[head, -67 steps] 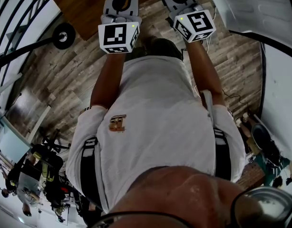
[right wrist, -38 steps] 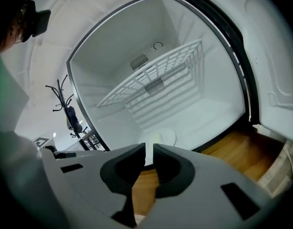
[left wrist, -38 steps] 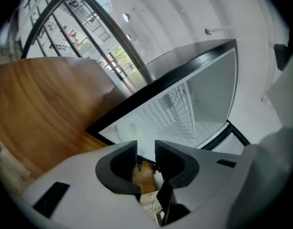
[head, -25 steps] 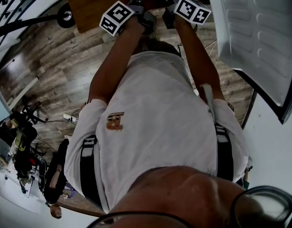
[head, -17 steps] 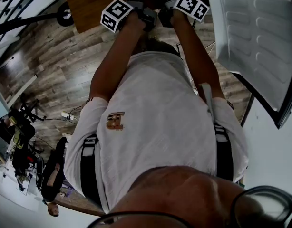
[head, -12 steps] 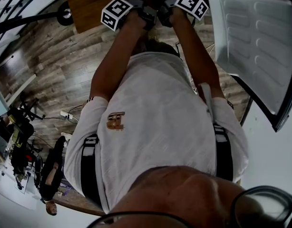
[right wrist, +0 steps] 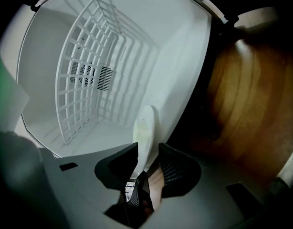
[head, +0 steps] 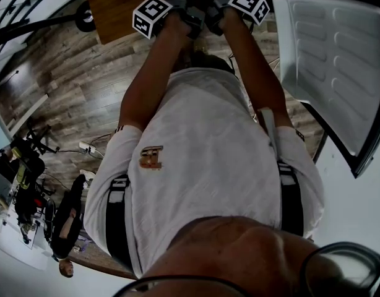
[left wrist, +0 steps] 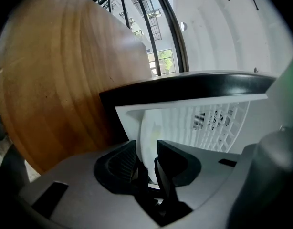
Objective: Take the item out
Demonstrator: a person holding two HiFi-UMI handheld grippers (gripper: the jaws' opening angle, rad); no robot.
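We see both grippers reaching into the front of a white appliance [right wrist: 182,61]. The plate [right wrist: 144,125] is inside the appliance, just past its front opening, edge-on to both gripper cameras.

On the left gripper [left wrist: 146,149] the jaws are wide apart. The plate [left wrist: 149,128] rim sits in the gap, close to both pads, and we see no clear squeeze.

On the right gripper [right wrist: 147,152] the jaws have just been opening and stand at their widest. The plate is between them with a dark gap on one side, so it is not clamped.

A wire rack [right wrist: 96,66] is deeper in the appliance than the plate, and a vent [right wrist: 91,74] shows through it on the appliance's back wall.

The door [head: 338,48] hangs open to the right of the appliance's opening in the head view, ribbed inner face showing.

The wooden surface [left wrist: 51,80] runs right up to the appliance's outer edge in both gripper views.

In the head view both arms [head: 146,73] stretch forward toward the appliance, close together, above a plank floor [head: 72,98].
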